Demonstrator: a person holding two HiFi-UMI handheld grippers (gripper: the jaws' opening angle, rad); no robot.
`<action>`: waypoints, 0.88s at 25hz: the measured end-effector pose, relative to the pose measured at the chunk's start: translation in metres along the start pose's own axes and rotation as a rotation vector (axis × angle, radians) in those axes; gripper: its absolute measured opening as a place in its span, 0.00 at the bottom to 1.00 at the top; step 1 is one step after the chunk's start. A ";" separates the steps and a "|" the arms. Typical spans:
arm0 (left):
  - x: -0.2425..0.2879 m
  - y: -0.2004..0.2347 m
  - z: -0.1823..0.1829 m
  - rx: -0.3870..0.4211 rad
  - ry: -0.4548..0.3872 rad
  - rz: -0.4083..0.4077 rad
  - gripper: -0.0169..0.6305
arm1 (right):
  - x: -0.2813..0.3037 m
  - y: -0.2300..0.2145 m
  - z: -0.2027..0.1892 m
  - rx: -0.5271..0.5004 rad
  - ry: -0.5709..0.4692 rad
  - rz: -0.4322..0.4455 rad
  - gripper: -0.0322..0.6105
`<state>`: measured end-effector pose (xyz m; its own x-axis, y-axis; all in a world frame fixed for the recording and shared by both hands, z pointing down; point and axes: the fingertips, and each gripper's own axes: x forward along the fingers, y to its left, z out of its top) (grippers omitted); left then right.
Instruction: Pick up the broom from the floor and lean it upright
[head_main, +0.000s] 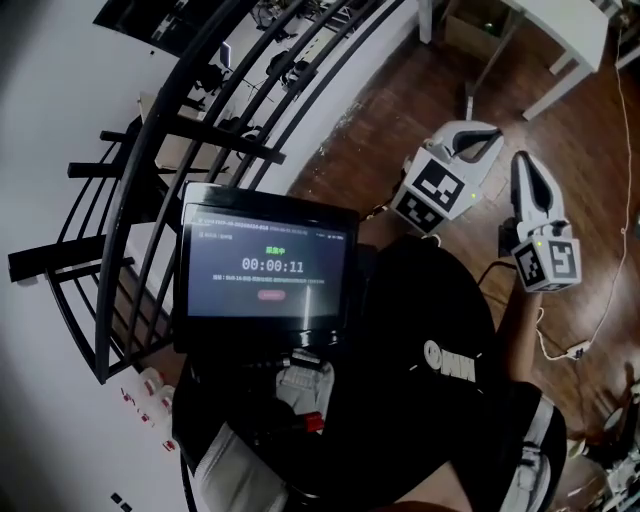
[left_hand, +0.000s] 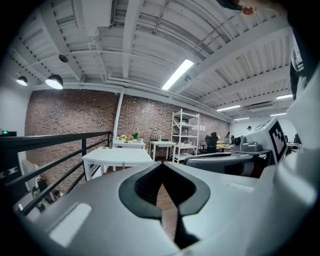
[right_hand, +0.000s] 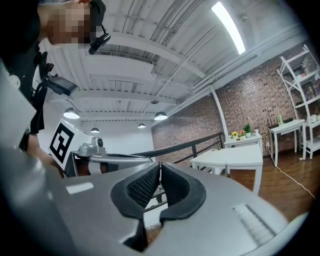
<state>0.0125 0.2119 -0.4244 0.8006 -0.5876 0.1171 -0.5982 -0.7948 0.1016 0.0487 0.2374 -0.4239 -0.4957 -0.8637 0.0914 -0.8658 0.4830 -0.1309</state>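
I cannot pick out the broom with certainty in any view. A thin grey pole stands by the white table's leg, and I cannot tell what it is. My left gripper is held up in front of the person, jaws shut with nothing between them; in the left gripper view the left gripper points level across the room. My right gripper is just to its right, also shut and empty. In the right gripper view the right gripper points toward the railing, and the left gripper's marker cube shows at the left.
A black metal railing runs along the left. A white table stands ahead on the wooden floor. A screen hangs at the person's chest. A white cable lies on the floor at right. White shelving stands far off.
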 end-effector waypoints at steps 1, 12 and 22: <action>0.000 -0.002 0.000 0.002 -0.004 -0.006 0.05 | 0.000 0.001 0.000 -0.003 -0.002 0.000 0.05; -0.008 0.001 0.018 0.018 -0.035 0.020 0.05 | 0.007 0.006 0.011 -0.019 -0.022 0.007 0.05; -0.002 0.004 0.011 0.015 -0.031 0.015 0.05 | 0.020 0.005 0.005 -0.002 -0.045 0.033 0.05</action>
<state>0.0091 0.2086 -0.4352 0.7921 -0.6040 0.0880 -0.6101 -0.7878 0.0850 0.0346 0.2215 -0.4279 -0.5204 -0.8528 0.0426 -0.8492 0.5116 -0.1307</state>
